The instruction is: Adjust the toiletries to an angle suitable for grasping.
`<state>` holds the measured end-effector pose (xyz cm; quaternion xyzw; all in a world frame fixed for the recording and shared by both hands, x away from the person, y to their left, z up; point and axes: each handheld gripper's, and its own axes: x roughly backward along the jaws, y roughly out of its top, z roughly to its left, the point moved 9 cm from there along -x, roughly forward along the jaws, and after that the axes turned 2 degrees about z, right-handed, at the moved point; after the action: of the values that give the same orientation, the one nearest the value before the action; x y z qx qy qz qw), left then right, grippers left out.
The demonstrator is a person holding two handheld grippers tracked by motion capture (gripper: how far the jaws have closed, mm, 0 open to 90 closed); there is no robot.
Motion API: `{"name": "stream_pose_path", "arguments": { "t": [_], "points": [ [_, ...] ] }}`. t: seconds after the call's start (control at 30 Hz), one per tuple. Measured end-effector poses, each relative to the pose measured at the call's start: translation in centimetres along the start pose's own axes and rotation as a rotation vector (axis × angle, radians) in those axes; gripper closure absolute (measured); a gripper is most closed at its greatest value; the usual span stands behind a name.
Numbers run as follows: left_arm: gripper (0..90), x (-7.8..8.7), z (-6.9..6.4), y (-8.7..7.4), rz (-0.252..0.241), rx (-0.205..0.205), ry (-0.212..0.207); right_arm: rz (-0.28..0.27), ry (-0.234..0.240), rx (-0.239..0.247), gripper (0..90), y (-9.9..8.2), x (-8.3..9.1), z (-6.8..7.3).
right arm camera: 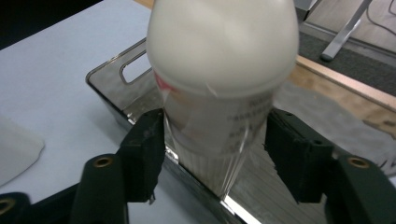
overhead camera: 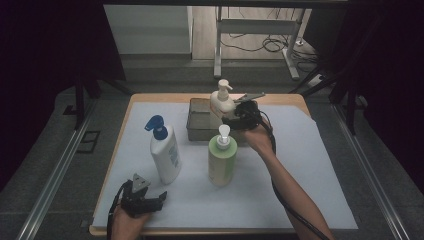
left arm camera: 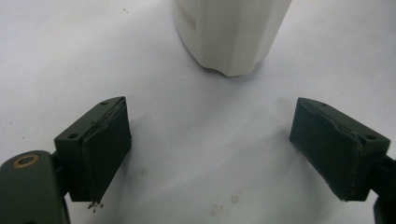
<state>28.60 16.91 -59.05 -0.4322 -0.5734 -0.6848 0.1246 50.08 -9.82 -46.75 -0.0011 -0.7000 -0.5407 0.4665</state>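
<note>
Right gripper [overhead camera: 235,116]: its fingers [right arm camera: 142,149] are clamping the cream pump bottle [overhead camera: 221,101] by its lower body, one on each side, and holding it upright so the pump head is pointing up.
Cream pump bottle: it is hanging over the near edge of the grey tray [overhead camera: 196,131] at the far middle of the worktop [overhead camera: 300,165]; the right gripper view is showing its base at the tray's near wall. Whether it is touching the tray floor I cannot tell.
Why that grip: taking it low on the waist is keeping the tall bottle steady, my guess being that it is going into the tray.
Left gripper [overhead camera: 150,200]: it is idling at the near left, fingers [left arm camera: 100,149] wide apart and nothing between them, pointing at the base of the blue-pump bottle.
Blue-pump bottle [overhead camera: 165,152]: it is standing left of centre, well apart from the tray.
Green bottle [overhead camera: 222,159]: it is standing just near of the tray, close beside the right hand [overhead camera: 257,137]; this is the one thing crowding that arm's path.
Worktop: white sheet covering it, wood rim showing.
</note>
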Motion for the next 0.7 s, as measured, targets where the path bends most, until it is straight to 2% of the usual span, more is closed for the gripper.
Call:
{"name": "stream_pose_path", "arguments": {
  "t": [0.17, 0.37, 0.53, 0.7],
  "points": [
    [12.2, 0.0, 0.0, 0.0, 0.001, 0.000, -0.001, 0.012, 0.023, -0.006, 43.5, -1.2, 1.0, -0.5],
    [12.2, 0.0, 0.0, 0.0, 0.001, 0.000, 0.000, 0.007, 0.010, -0.035, 49.8, -1.8, 1.7, -1.7],
    [12.2, 0.0, 0.0, 0.0, 0.001, 0.000, 0.000, 0.003, -0.025, -0.059, 62.0, -2.0, 1.9, -2.7],
    [12.2, 0.0, 0.0, 0.0, 0.002, 0.000, 0.001, 0.012, -0.075, -0.065, 77.8, -2.1, 1.1, -3.6]
  ]
}}
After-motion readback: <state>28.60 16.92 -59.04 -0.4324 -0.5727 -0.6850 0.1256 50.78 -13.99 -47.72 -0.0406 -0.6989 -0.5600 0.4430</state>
